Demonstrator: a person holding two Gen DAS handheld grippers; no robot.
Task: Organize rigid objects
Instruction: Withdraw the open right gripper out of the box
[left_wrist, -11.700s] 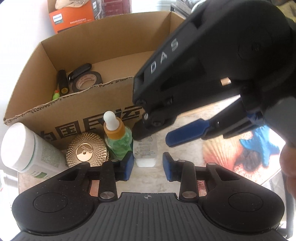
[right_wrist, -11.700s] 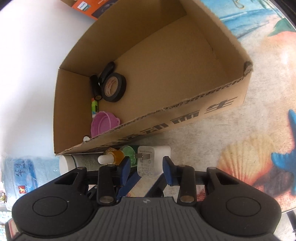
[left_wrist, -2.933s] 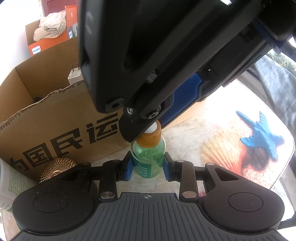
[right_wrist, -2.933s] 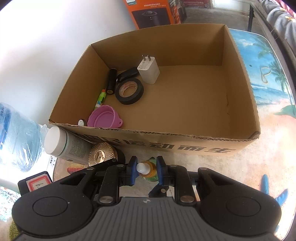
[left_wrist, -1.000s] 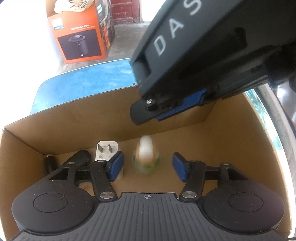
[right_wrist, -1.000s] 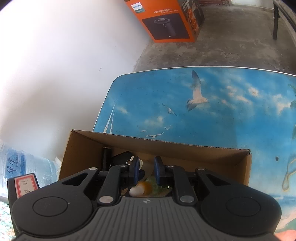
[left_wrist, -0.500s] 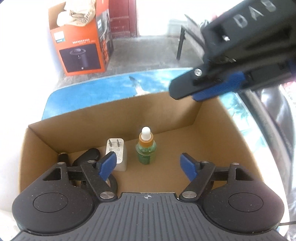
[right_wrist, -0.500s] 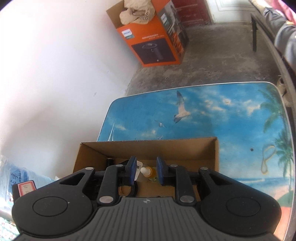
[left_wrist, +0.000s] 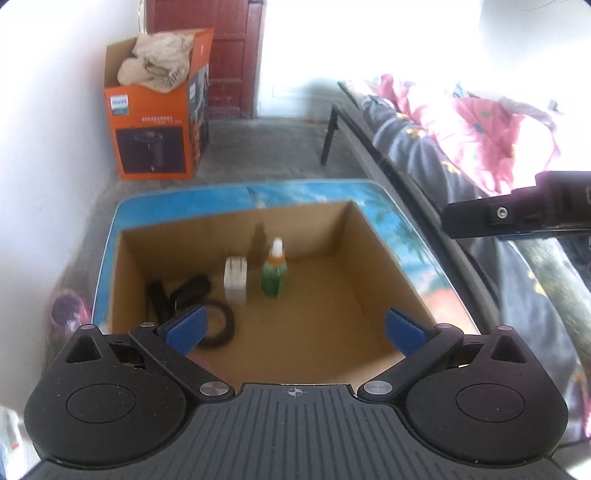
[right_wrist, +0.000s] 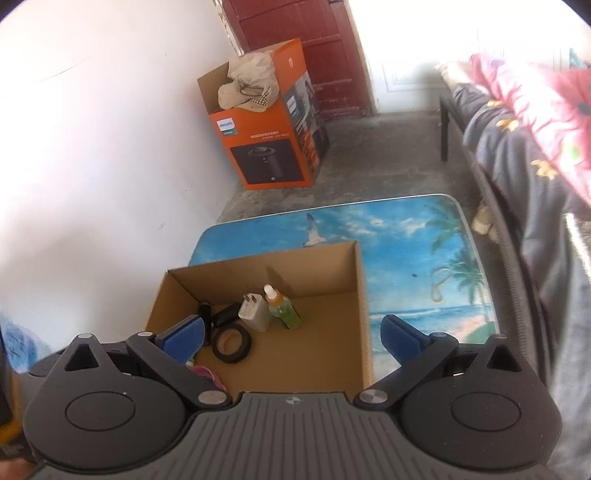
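Both tongs are up high over the cardboard box (right_wrist: 364, 317), and neither one holds anything. The left tongs (left_wrist: 295, 328) have their blue tips wide apart. The right tongs (right_wrist: 291, 334) are wide apart too. I think the step in hand is the gap between two things: one thing is put away and a new one must be found.

The little green dropper bottle (right_wrist: 282, 306) stands upright on the box floor, near the back wall. In the right wrist view it sits at about 12 o'clock from the tongs. The white plug charger (right_wrist: 253, 310) stands just beside it, at its 9 o'clock. The roll of black tape (right_wrist: 232, 343) lies flat at about 7 o'clock from the charger. Some black things (left_wrist: 177, 295) lie by the left wall; I cannot tell what they are. A bit of something pink (right_wrist: 207, 371) peeks out by the near left corner. The right half of the box is bare cardboard.

The box sits on the tabletop (right_wrist: 424, 236) with a beach picture.

Next, I think the tongs must go down to anything that waits outside the box. No such thing shows well here.
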